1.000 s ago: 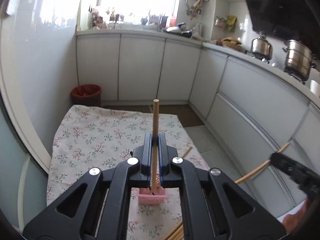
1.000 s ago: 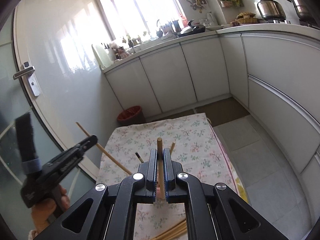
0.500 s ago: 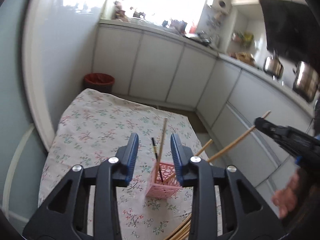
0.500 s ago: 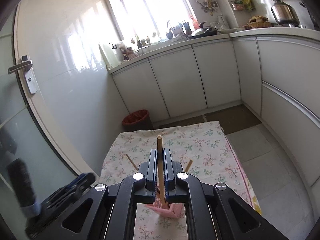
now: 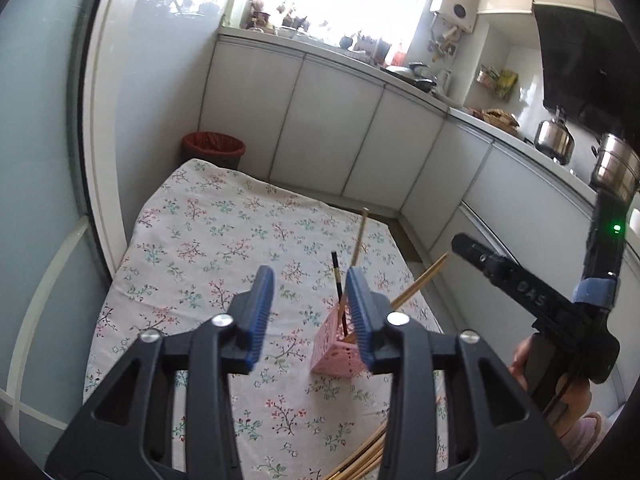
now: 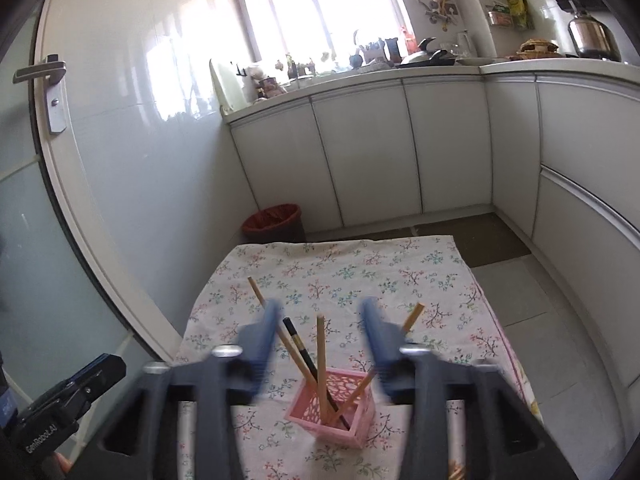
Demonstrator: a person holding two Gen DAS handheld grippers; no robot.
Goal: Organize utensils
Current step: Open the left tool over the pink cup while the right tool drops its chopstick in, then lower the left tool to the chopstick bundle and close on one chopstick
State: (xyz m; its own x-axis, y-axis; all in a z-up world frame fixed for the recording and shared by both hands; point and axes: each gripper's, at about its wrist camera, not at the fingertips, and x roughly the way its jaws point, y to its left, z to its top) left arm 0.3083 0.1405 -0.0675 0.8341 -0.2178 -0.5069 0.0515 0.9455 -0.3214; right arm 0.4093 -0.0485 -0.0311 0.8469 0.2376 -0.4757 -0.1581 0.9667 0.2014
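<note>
A pink lattice holder (image 6: 332, 412) stands on the floral tablecloth (image 6: 340, 272); it also shows in the left wrist view (image 5: 340, 354). It holds three wooden chopsticks (image 6: 321, 360) and one black chopstick (image 6: 304, 356), all leaning. My right gripper (image 6: 318, 336) is open and empty above and just behind the holder, blurred. My left gripper (image 5: 310, 314) is open and empty, left of and above the holder. A bundle of loose wooden chopsticks (image 5: 360, 460) lies at the cloth's near edge. The right gripper's body (image 5: 532, 300) shows in the left wrist view.
A red bin (image 6: 274, 222) stands beyond the table's far end. White cabinets (image 6: 400, 152) run along the back and right. A glass door (image 6: 32, 200) with a handle is on the left. Pots (image 5: 554, 142) sit on the counter.
Both grippers have opened and let go of their wooden chopsticks, which now stand in the pink holder. Both grippers have drawn back from the holder.
</note>
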